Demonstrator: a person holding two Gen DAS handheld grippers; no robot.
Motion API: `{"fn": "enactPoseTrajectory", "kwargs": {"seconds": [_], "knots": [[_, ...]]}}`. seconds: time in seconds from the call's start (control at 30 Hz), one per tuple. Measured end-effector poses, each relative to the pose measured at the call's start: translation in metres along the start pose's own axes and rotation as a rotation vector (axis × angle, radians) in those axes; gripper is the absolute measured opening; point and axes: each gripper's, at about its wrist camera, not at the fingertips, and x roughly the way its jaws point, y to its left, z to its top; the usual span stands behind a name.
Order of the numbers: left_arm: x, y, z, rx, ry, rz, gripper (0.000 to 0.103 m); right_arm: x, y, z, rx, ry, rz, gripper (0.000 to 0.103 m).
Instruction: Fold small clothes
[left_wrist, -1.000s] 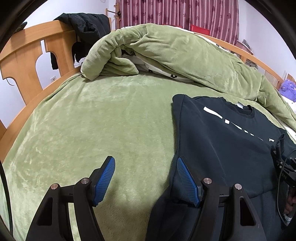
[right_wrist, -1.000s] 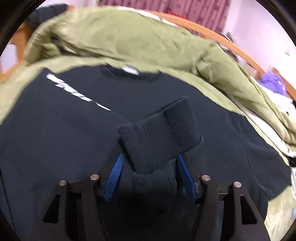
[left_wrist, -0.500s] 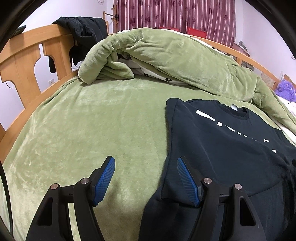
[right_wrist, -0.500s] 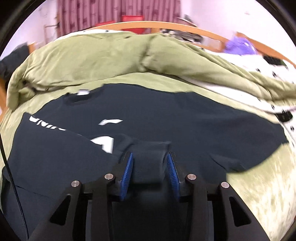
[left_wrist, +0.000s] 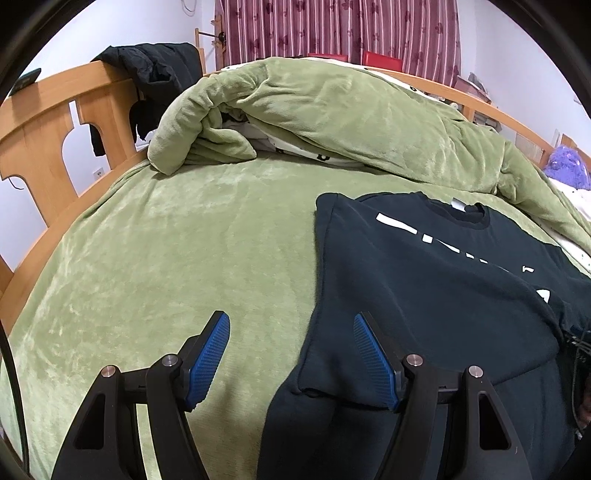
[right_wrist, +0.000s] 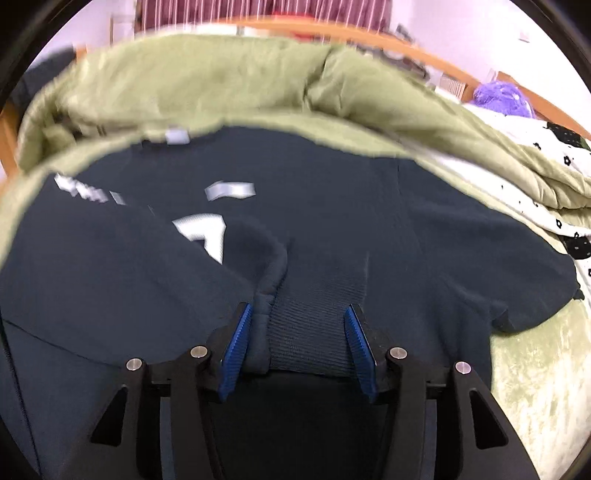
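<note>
A: Status of the right gripper (right_wrist: 297, 341)?
B: Its fingers have just been opening; the ribbed cuff (right_wrist: 308, 334) lies loosely between them, carried across the dark sweatshirt (left_wrist: 436, 280) spread on the bed (left_wrist: 166, 258).
A: Left gripper (left_wrist: 291, 356)?
B: Open, empty, at the hem. Sleeve fold appears placed.

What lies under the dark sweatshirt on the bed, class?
The dark sweatshirt lies spread on a green plush blanket, which shows all around it. Whatever lies beneath the blanket is covered and cannot be seen.
</note>
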Motion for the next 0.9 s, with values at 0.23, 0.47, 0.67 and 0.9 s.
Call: {"fn": "enactPoseTrajectory", "kwargs": {"seconds": [0.23,0.47,0.67,0.9], "knots": [[0.000,-0.004,-0.002,0.014,0.004,-0.004,0.068,-0.010,-0.005,-0.002,0.027,-0.021,0.014,0.051],[-0.006,-0.014,0.001,0.021,-0.005,-0.019,0.068,-0.033,-0.021,0.003,0.093,-0.054,0.062,0.052],[-0.014,-0.033,0.010,0.016,-0.003,-0.047,0.068,-0.067,-0.051,0.009,0.134,-0.148,0.030,0.051],[-0.016,-0.067,0.017,0.030,-0.020,-0.071,0.069,-0.093,-0.140,0.016,0.239,-0.171,-0.019,0.052]]}}
